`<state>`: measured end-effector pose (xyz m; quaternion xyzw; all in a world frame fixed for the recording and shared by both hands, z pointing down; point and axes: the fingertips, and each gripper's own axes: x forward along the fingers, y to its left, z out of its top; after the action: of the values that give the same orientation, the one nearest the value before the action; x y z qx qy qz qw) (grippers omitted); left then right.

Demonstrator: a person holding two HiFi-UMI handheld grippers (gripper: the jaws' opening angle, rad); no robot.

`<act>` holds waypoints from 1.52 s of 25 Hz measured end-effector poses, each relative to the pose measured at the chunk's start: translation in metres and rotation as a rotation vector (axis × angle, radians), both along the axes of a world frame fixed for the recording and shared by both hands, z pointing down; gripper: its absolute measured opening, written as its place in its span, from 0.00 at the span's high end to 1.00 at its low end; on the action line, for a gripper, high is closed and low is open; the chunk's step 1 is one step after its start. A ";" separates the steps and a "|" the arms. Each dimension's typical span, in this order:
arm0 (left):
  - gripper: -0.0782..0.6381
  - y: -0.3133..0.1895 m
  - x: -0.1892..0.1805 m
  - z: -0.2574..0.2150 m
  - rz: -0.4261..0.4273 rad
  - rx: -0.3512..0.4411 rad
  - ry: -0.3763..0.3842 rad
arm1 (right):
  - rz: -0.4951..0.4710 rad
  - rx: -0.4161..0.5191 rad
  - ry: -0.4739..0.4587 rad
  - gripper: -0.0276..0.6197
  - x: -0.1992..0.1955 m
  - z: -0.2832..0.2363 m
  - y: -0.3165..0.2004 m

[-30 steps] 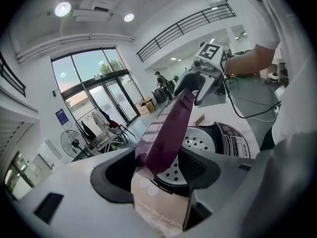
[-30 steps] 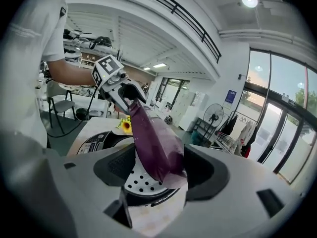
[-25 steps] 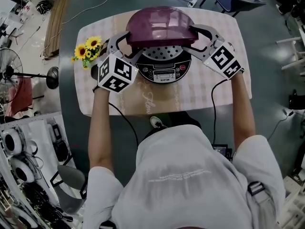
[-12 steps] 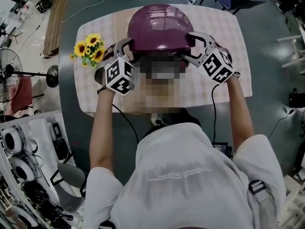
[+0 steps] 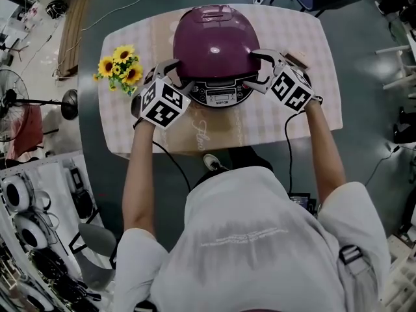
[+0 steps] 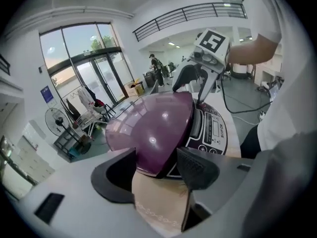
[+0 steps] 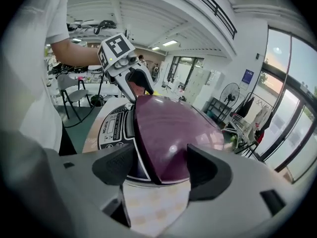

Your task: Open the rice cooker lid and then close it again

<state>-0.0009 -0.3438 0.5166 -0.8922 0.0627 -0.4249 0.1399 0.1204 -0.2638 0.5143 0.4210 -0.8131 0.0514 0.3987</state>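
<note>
Rice cooker (image 5: pixel 218 77) stands in the middle of the surface (image 5: pixel 286 125), on a checked cloth (image 5: pixel 136 129), with its front turned toward me. Its purple lid (image 5: pixel 214 41) is down over the body. I cannot tell from any view whether it has locked shut.

My two grippers flank the front of the lid, one at each corner. The left gripper (image 5: pixel 177 75) is released. Its jaws have just been closing a little, yet they stand apart, and the lid's rim shows in the gap past the tips with neither pad on it. The right gripper (image 5: pixel 259 70) is released too. Its jaws have just been opening wider, and the rim again sits in the gap unsqueezed.

I judge the closing half nearly done, and the main risk is walking away from a lid that only rests there. If I push down harder on one corner than the other, the cooker may skid or twist on the cloth. A jaw tip left under the rim could get pinched or could prop the lid ajar. The control panel (image 5: pixel 218 95) lies just below both grippers, so a careless withdrawal could press a button. The flowers (image 5: pixel 120 70) stand near my left gripper, and a wide swing outward would knock them over.
</note>
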 end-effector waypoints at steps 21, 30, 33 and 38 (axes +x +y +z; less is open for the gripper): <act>0.53 0.003 -0.002 0.008 0.047 -0.208 0.057 | 0.126 -0.062 -0.244 0.47 0.008 0.003 -0.007; 0.53 -0.007 0.000 0.002 -0.103 -0.410 0.245 | 0.155 -0.073 -0.262 0.49 0.009 0.006 -0.010; 0.53 -0.006 0.000 0.004 -0.106 -0.388 0.217 | 0.160 -0.075 -0.255 0.49 0.009 0.006 -0.009; 0.52 -0.005 0.001 0.006 -0.112 -0.381 0.206 | 0.170 -0.074 -0.258 0.49 0.009 0.007 -0.009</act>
<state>-0.0003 -0.3485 0.5224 -0.9364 0.0449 -0.3426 -0.0622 0.1292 -0.2725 0.5215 0.4633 -0.8166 0.1684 0.3003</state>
